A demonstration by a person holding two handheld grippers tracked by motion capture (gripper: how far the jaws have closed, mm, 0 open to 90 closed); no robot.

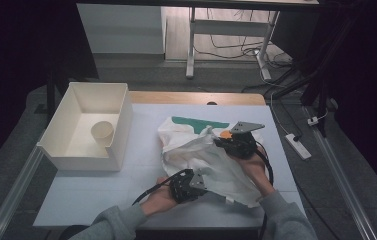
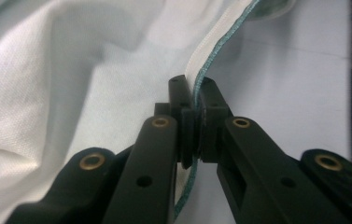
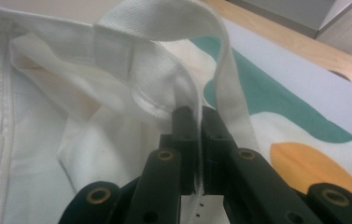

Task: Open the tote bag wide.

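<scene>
White cloth tote bag (image 1: 203,155) lying crumpled near the middle of the pale surface (image 1: 101,192), well apart from the open box (image 1: 121,120) with a paper cup (image 1: 102,131) inside. Left gripper (image 2: 194,95) clamped on the bag's stitched, green-trimmed edge; right gripper (image 3: 200,116) pinched tight on fabric beside a handle strap (image 3: 229,70). Probably light, soft and floppy, sagging wherever unsupported, not fragile, a little prone to slipping through the pads. Best taken at hems, seams or straps, where the doubled cloth gives more bite.
</scene>
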